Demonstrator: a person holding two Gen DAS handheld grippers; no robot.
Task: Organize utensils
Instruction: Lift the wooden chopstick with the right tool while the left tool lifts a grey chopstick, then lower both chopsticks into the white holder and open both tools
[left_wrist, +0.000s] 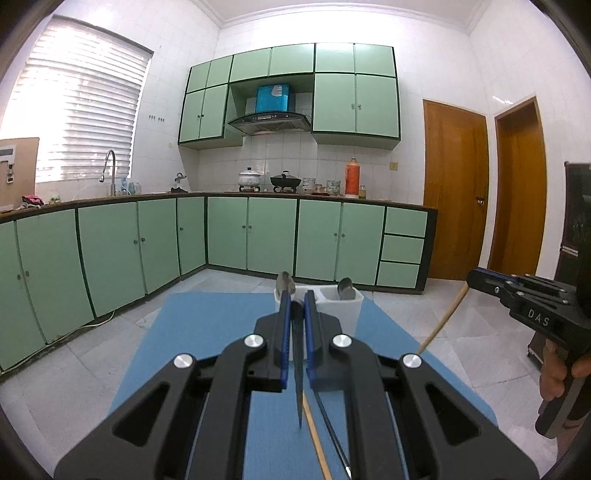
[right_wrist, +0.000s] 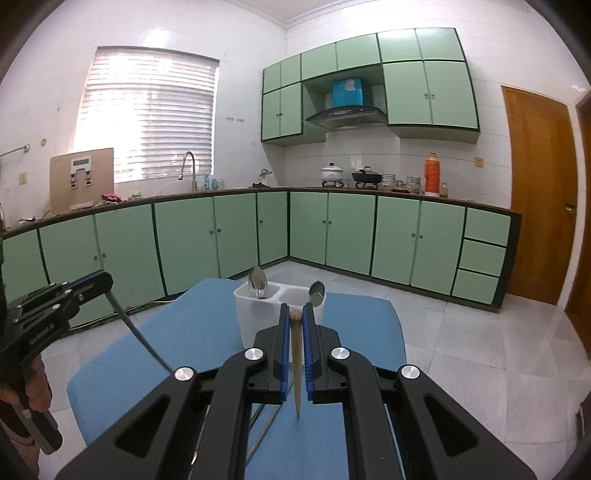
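Both grippers are closed on chopsticks: the left gripper (left_wrist: 295, 301) holds a dark chopstick (left_wrist: 298, 376), the right gripper (right_wrist: 295, 314) a wooden chopstick (right_wrist: 296, 369), tips hanging down, probably for dropping into the white holder (right_wrist: 255, 310) beyond, on the blue tabletop (right_wrist: 184, 332), where two spoons (right_wrist: 257, 282) stand.

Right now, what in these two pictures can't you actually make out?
- Left wrist view: the black tool hides the front of the white two-compartment holder.
- Both views: the holder's depths are hidden by its walls.
- Left view: the loose wooden chopstick is cut off by the bottom edge.
- Right view: countertop jars are too small.
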